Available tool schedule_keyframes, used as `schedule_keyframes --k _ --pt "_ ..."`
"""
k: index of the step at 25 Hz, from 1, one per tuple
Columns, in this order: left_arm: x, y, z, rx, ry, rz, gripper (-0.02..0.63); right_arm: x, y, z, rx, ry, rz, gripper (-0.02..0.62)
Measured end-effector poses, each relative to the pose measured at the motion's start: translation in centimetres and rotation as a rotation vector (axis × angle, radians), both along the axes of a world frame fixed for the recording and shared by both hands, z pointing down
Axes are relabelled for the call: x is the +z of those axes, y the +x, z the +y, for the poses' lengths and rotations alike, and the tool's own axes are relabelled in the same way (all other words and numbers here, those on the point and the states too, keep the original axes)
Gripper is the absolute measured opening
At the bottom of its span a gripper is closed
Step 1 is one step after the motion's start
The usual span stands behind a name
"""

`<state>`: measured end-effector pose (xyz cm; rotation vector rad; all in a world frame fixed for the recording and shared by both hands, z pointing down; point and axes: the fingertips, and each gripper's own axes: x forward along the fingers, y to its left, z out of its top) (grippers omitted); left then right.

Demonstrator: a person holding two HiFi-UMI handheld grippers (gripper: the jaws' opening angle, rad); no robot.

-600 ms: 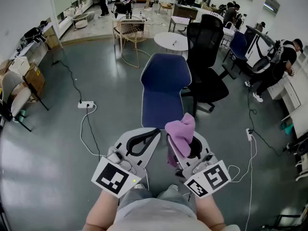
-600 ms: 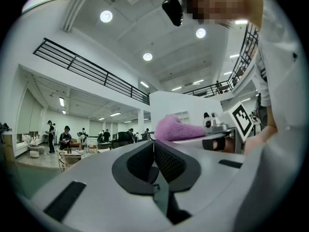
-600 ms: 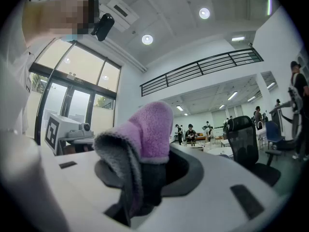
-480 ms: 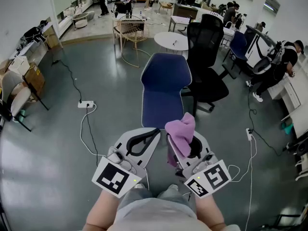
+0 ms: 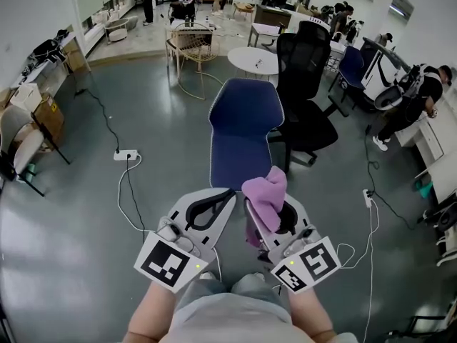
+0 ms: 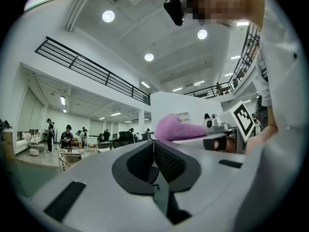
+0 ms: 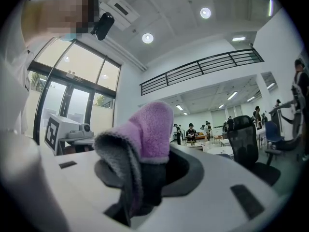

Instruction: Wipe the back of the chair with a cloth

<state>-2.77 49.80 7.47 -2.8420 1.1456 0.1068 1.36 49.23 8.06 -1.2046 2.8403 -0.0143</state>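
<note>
A blue chair [image 5: 241, 131] stands on the grey floor straight ahead in the head view, its back toward me. My right gripper [image 5: 263, 200] is shut on a pink cloth [image 5: 265, 195], which bunches up above the jaws and hangs down beside them; the cloth [image 7: 145, 139] fills the middle of the right gripper view. My left gripper [image 5: 227, 194] is shut with nothing in it, its jaws meeting at the tips [image 6: 153, 144]. Both grippers are held close to my body, short of the chair and not touching it. The cloth [image 6: 176, 128] also shows to the right in the left gripper view.
A black office chair [image 5: 305, 84] stands just right of the blue one. A round white table [image 5: 254, 61] and a wire-frame chair [image 5: 191, 52] are behind. A power strip [image 5: 126, 155] and cables lie on the floor at left. People sit and stand at desks [image 5: 268, 13] at the back and right.
The view has shifted very slightly; both grippers and the cloth hold nearly the same place.
</note>
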Motion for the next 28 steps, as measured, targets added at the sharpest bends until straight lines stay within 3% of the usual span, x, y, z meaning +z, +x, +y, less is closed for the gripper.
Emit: schedule_keyframes --k 4,9,22,28 --pt "0.0 0.1 -0.1 0.009 -0.007 0.011 0.015 -0.3 0.2 0.4 -0.018 -0.018 -0.034 0.150" --pt "0.6 0.4 -0.4 0.027 -0.019 0.030 0.015 0.0 0.8 0.8 0.028 0.032 0.053 0.149" --pt "1.4 -0.2 -3.1 -0.011 -0.062 0.046 0.015 1.4 1.1 -2.1 -0.003 -0.066 -0.034 0.144" --pt "2.0 0.3 -5.0 -0.013 -0.070 0.032 0.015 2.2 1.1 -4.1 -0.018 -0.072 -0.024 0.144"
